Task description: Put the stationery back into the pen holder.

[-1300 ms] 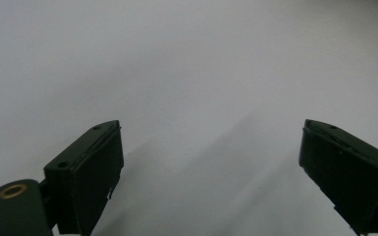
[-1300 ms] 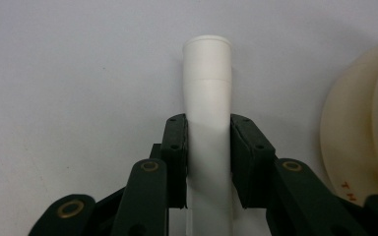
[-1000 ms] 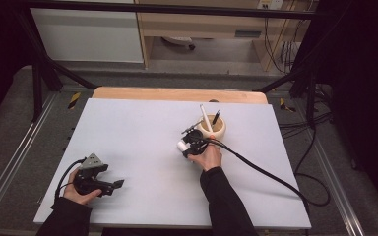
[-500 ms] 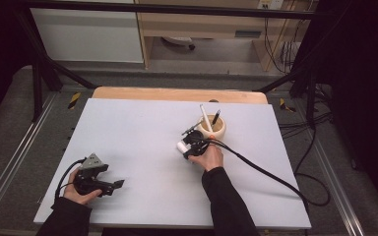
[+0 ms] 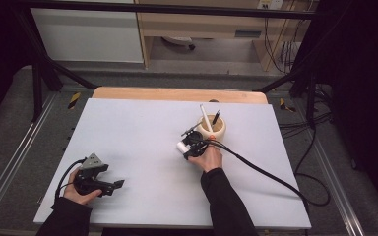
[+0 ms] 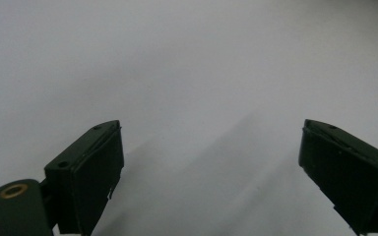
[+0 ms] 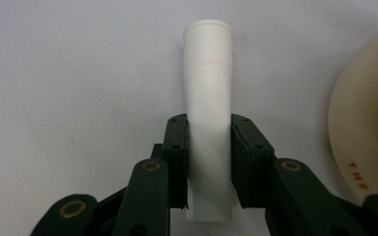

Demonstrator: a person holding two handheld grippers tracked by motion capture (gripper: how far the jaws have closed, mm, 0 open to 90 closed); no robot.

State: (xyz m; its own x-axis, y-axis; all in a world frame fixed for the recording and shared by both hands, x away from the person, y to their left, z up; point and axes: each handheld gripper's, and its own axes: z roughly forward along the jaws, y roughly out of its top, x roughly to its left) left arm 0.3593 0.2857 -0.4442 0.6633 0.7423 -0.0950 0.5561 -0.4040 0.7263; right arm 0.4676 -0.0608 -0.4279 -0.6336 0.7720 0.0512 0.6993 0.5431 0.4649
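White tabletop, cream cup near its middle.
Right gripper pinching white tube just beside cup; left gripper spread wide over bare table, near front-left corner.

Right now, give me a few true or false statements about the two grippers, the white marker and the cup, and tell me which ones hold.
1. The right gripper is shut on the white marker. True.
2. The left gripper holds a pen. False: it is open, with nothing between its jaws.
3. The cup has two pens standing in it. True.
4. The cup sits by the left gripper. False: it sits beside the right one.
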